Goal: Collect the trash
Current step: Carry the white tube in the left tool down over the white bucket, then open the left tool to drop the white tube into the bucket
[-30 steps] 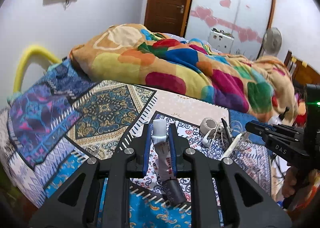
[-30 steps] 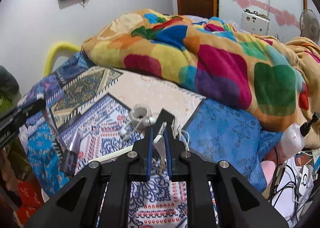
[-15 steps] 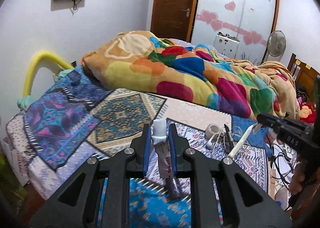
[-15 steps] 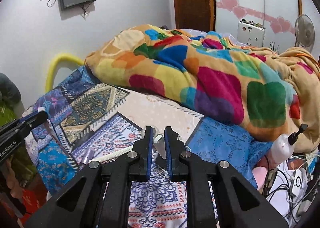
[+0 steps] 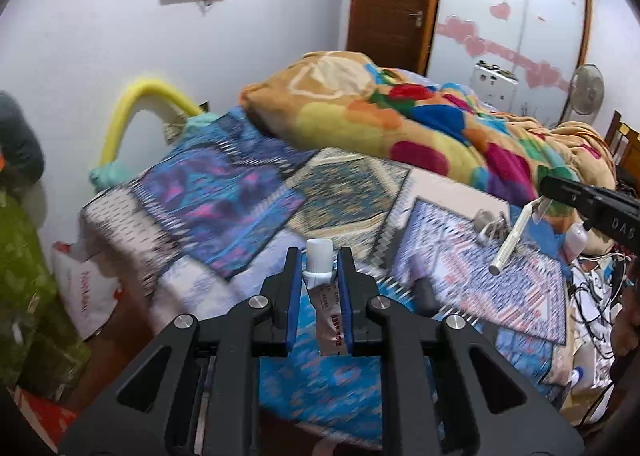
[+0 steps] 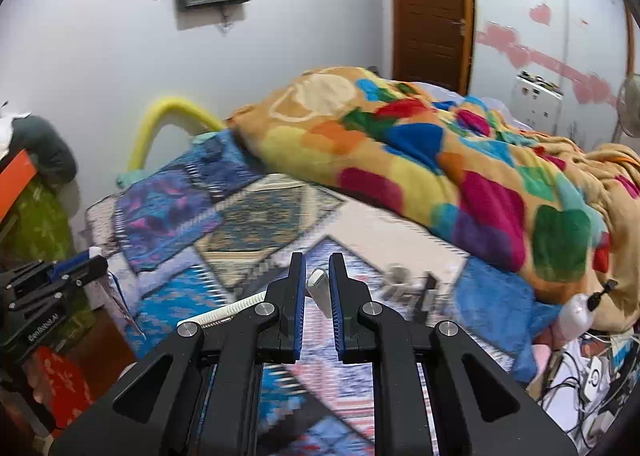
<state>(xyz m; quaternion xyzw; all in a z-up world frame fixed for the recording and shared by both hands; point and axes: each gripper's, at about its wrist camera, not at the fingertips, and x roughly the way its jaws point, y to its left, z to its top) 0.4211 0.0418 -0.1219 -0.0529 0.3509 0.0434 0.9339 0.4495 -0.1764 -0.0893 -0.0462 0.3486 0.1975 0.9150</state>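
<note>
Black tool (image 5: 319, 272), blue pads, apparently

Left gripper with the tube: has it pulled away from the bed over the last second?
Yes. The left gripper has backed away; the bed edge now shows.

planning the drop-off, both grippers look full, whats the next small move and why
Probably swing both toward the white plastic bag on the floor left of the bed. The left gripper clamps a white-capped squeezed tube and the right gripper a white ribbed stick, both lifted off the patterned bedspread.
</note>
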